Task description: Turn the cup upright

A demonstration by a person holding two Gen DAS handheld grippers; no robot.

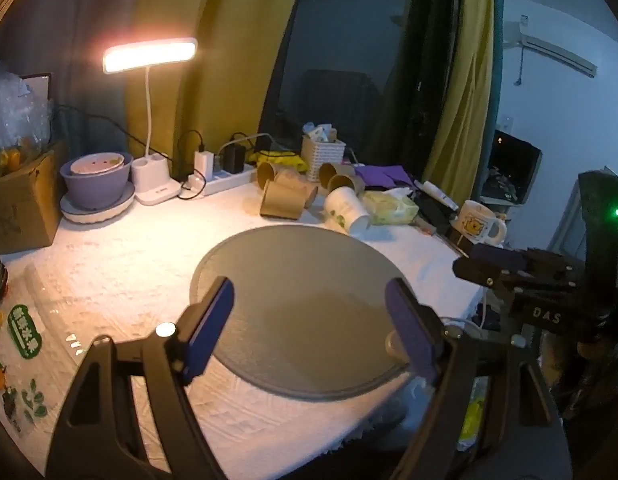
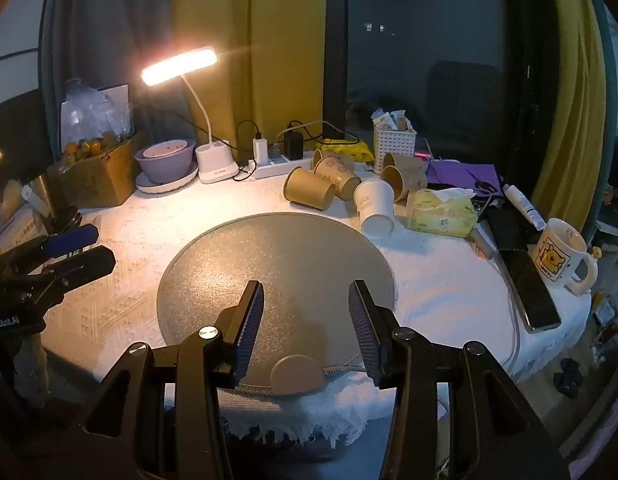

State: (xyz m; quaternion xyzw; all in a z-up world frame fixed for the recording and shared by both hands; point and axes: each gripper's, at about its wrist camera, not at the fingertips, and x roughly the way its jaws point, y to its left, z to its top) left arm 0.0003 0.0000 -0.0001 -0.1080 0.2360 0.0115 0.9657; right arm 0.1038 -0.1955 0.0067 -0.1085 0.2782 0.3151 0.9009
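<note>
A white paper cup (image 2: pixel 375 208) lies tipped over at the far right rim of the round grey mat (image 2: pixel 269 256); it also shows in the left wrist view (image 1: pixel 346 210). Several brown paper cups (image 2: pixel 309 189) lie on their sides behind it. My right gripper (image 2: pixel 305 320) is open and empty over the mat's near part, well short of the cups. My left gripper (image 1: pixel 309 320) is open and empty over the mat (image 1: pixel 309 276), with the cups (image 1: pixel 285 198) far ahead.
A lit desk lamp (image 2: pixel 179 66), purple bowl (image 2: pixel 165 160), power strip (image 2: pixel 277 166), white basket (image 2: pixel 393 148), tissue pack (image 2: pixel 443 212), phone (image 2: pixel 529 288) and bear mug (image 2: pixel 561 258) ring the mat. A cardboard box (image 1: pixel 21 208) stands at the left. The table edge is close in front.
</note>
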